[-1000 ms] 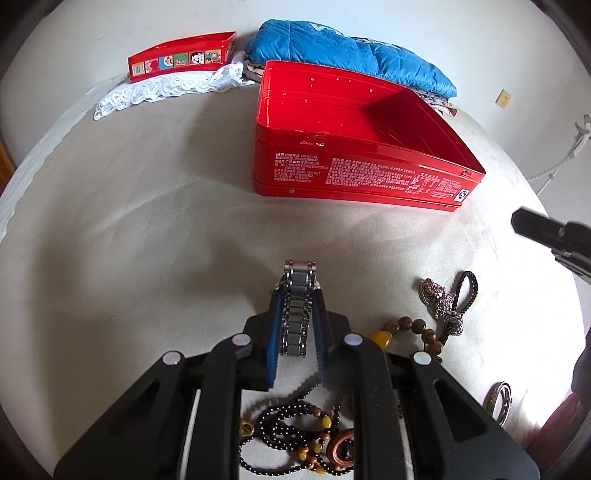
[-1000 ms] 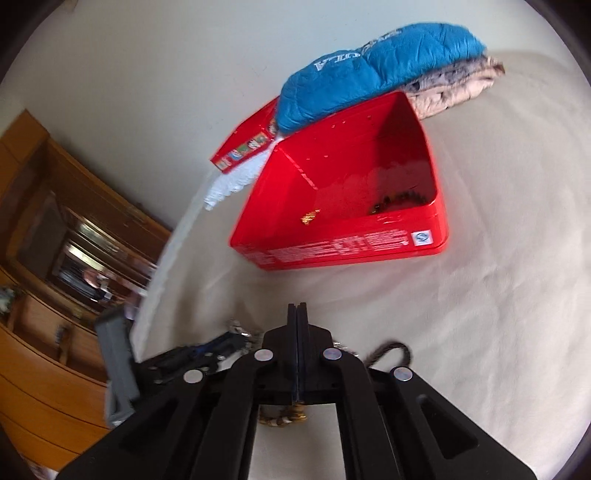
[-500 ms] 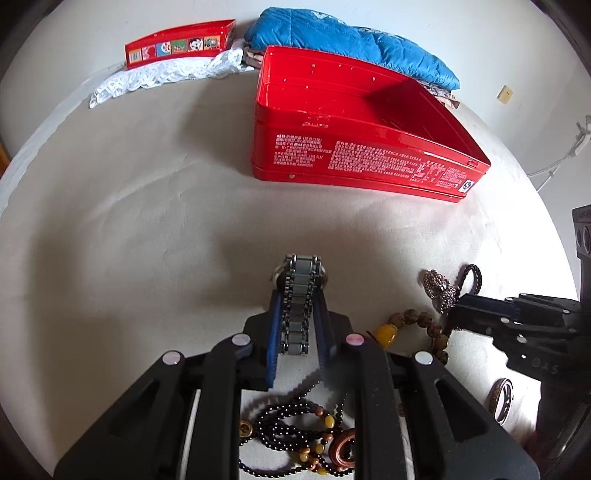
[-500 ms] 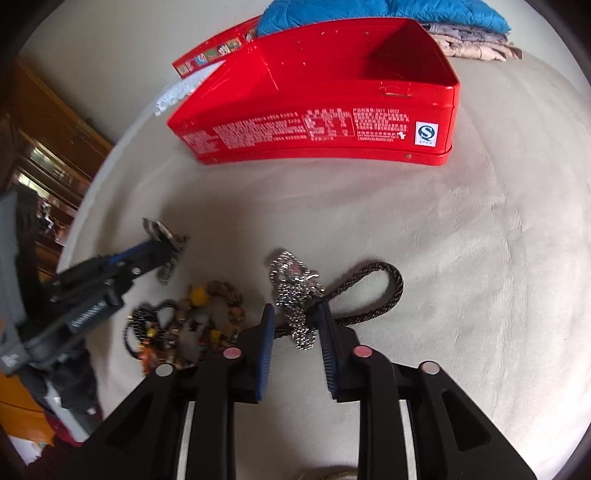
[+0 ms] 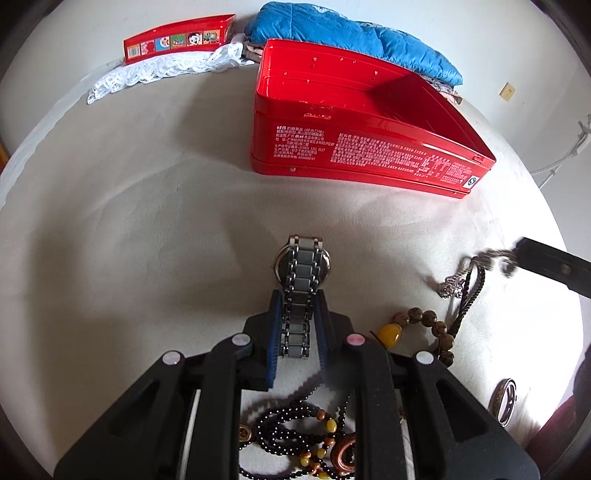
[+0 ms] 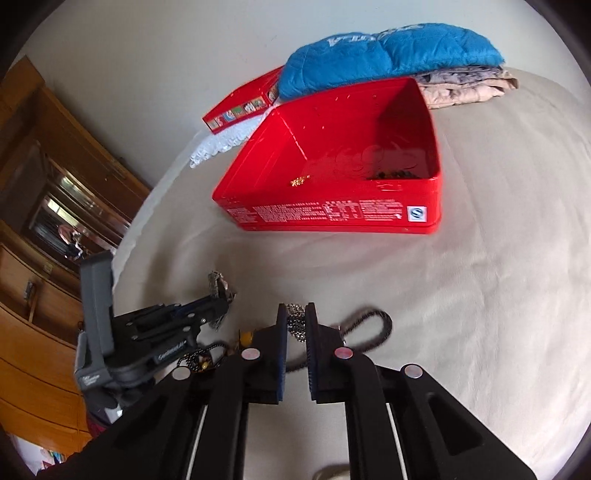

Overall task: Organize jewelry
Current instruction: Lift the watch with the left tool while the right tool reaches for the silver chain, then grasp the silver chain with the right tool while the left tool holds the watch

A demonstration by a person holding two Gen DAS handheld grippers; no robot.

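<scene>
My left gripper [image 5: 298, 301] is shut on a grey metal watch [image 5: 302, 266] and holds it just above the beige bedspread. My right gripper [image 6: 296, 314] is shut on a silver pendant [image 6: 296, 325] with a dark braided cord [image 6: 373, 328] that trails behind; in the left wrist view the pendant [image 5: 452, 284] hangs lifted. An open red tin [image 5: 354, 125] stands farther back and also shows in the right wrist view [image 6: 332, 218], with small items inside. A wooden bead bracelet [image 5: 424, 325] and black bead strands [image 5: 295, 432] lie near the left gripper.
A blue quilted jacket [image 5: 347, 33] lies behind the tin on folded cloth. A red lid [image 5: 177, 38] and white lace [image 5: 159, 72] sit at the back left. A ring-shaped bangle [image 5: 504, 398] lies at the right. A wooden cabinet [image 6: 40, 258] stands left.
My right gripper has shut on the silver pendant and lifted it, the cord trailing. My left gripper has kept the watch and moved slightly toward the tin.
</scene>
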